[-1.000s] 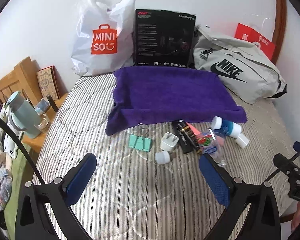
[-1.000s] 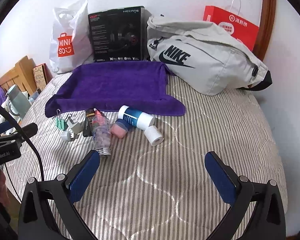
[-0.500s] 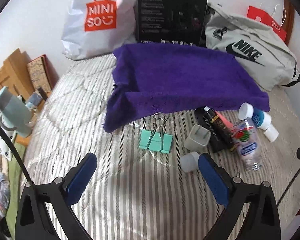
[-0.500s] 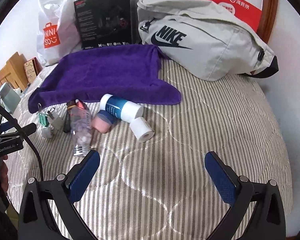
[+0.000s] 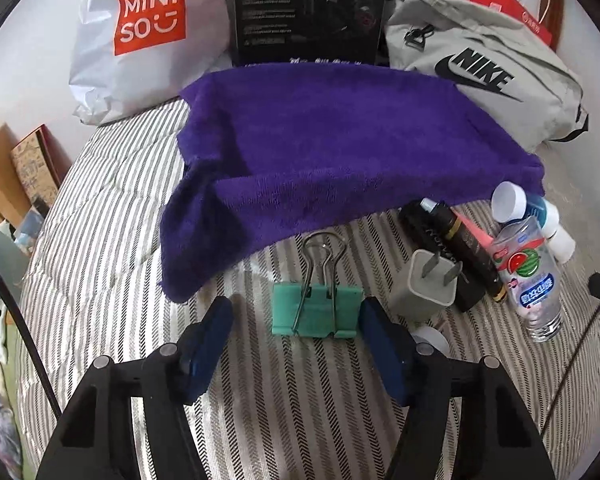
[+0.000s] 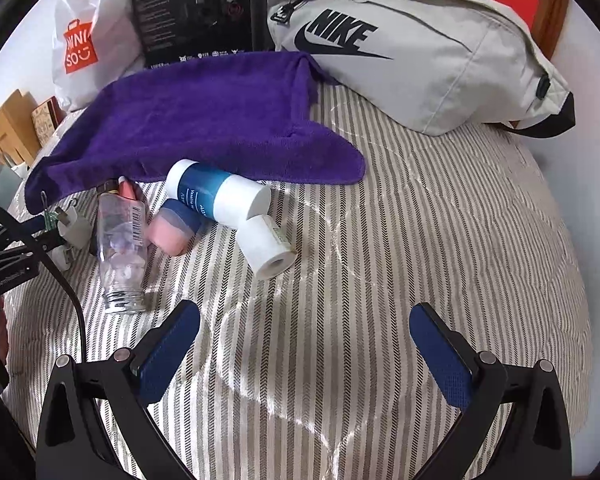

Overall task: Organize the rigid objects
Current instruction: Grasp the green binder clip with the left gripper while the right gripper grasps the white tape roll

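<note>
- Striped bed (image 5: 100, 216) is occupied by a mint-green binder clip (image 5: 315, 309), wire handles pointing at the purple towel (image 5: 340, 148).
- Left gripper (image 5: 296, 320) is spread around the clip, unclamped.
- Right gripper (image 6: 304, 336) is held apart, empty.

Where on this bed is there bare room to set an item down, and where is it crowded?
The purple towel is bare on top. Striped bedspread is free between the towel's corner and the Nike bag, and in front of the right hand-held gripper. It is crowded along the towel's near edge: binder clip, charger, clear bottle, blue-and-white tube.
</note>
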The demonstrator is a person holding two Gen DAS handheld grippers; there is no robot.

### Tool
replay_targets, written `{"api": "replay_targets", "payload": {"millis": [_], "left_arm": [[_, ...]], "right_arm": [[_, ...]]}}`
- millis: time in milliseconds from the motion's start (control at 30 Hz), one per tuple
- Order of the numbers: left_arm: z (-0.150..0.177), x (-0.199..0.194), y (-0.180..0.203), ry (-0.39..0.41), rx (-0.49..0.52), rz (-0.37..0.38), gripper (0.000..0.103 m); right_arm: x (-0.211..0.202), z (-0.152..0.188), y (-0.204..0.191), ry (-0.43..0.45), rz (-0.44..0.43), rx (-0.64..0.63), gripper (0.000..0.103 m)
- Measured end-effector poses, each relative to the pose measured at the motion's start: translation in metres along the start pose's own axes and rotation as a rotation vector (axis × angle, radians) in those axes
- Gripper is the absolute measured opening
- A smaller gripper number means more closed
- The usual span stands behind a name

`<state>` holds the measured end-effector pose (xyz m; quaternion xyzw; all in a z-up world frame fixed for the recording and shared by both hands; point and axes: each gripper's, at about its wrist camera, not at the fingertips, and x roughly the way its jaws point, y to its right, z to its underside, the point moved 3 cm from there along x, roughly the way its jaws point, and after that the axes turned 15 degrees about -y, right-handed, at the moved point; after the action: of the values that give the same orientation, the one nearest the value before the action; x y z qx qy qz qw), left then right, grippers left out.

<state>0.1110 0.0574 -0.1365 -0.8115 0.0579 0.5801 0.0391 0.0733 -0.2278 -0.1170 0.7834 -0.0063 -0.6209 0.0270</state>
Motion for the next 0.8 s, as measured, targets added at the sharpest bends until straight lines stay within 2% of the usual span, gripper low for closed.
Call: {"api": "replay_targets", "payload": {"millis": [67,167,233,367,533,633,700,733,800], "left_arm": [[-0.001,0.0,0.001,0.002,0.005,0.011,0.06],[0.0,-0.001,0.001,0.017,-0.01,0.028,0.039],[0.001,-0.002,0.0,0.016,-0.022,0.051,0.039],[0.002,-0.001,0.004,0.025,-0.017,0.026,0.039],[0.003,0.0,0.006,0.035,-0.016,-0.001,0.039],[0.002,0.0,0.005,0.034,-0.014,-0.003,0.039],[0.002,0.0,0.005,0.032,-0.013,-0.003,0.039],[0.002,0.0,0.006,0.034,-0.015,-0.002,0.039],[0.002,0.0,0.006,0.037,-0.016,-0.002,0.039]], "right_arm": [[0.004,-0.003,-0.001,-0.01,-0.001,-0.001,0.103],[0.006,-0.006,0.001,-0.006,-0.012,-0.001,0.103],[0.005,-0.008,0.005,0.004,-0.036,0.001,0.103],[0.008,-0.012,0.013,0.019,-0.064,-0.002,0.103],[0.019,-0.022,0.009,0.03,-0.103,-0.048,0.096],[0.027,-0.028,-0.002,0.035,-0.109,-0.117,0.084],[0.033,-0.031,-0.004,0.035,-0.117,-0.138,0.064],[0.034,-0.033,-0.005,0.045,-0.101,-0.143,0.063],[0.035,-0.036,-0.004,0.057,-0.099,-0.153,0.052]]}}
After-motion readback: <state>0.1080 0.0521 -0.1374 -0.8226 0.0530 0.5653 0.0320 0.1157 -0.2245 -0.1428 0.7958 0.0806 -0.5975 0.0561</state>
